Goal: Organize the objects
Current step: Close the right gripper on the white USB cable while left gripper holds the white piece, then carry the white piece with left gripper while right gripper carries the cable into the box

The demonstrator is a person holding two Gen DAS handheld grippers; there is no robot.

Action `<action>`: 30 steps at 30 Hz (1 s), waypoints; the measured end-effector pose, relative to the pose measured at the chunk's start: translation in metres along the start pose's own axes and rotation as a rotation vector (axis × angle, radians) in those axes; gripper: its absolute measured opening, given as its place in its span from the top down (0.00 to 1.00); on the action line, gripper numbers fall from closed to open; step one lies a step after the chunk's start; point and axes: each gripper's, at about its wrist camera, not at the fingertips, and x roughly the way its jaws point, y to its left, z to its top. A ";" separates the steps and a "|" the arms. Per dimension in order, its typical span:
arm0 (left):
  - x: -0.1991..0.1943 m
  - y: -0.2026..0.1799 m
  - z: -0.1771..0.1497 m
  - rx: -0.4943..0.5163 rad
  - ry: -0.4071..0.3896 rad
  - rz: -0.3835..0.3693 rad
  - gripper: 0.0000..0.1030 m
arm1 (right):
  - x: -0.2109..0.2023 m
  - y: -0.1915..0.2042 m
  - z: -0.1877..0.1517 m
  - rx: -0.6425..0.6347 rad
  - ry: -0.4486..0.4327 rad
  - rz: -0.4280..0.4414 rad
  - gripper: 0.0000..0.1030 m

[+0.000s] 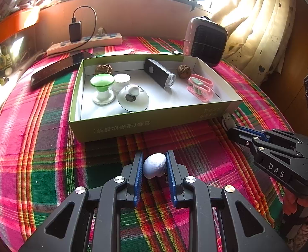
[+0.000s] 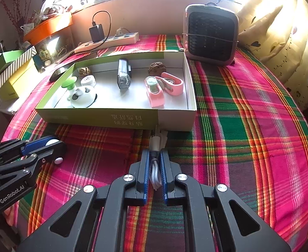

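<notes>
Left gripper tilts down over the plaid cloth, blue pads clamped on a small white rounded object at six o'clock from the green box. Over at four o'clock, right gripper pitches down likewise, squeezed tight on a bundled white cable touching the box's front wall.

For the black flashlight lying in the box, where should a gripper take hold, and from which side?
Grip the black flashlight across its straight mid-body, coming from above. It lies flat in the green box, its long flat sides exposed, with bare floor either side for the fingers. Avoid the wider clear lens end.
</notes>
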 end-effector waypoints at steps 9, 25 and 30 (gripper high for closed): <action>-0.001 -0.001 0.000 0.001 0.000 0.003 0.81 | -0.002 0.002 -0.002 -0.009 -0.002 0.020 0.90; -0.006 0.000 -0.002 -0.021 -0.007 0.020 0.81 | -0.009 0.007 -0.005 -0.028 -0.023 0.056 0.90; -0.013 -0.002 -0.002 -0.018 -0.023 0.028 0.81 | -0.013 0.008 -0.006 -0.034 -0.034 0.065 0.90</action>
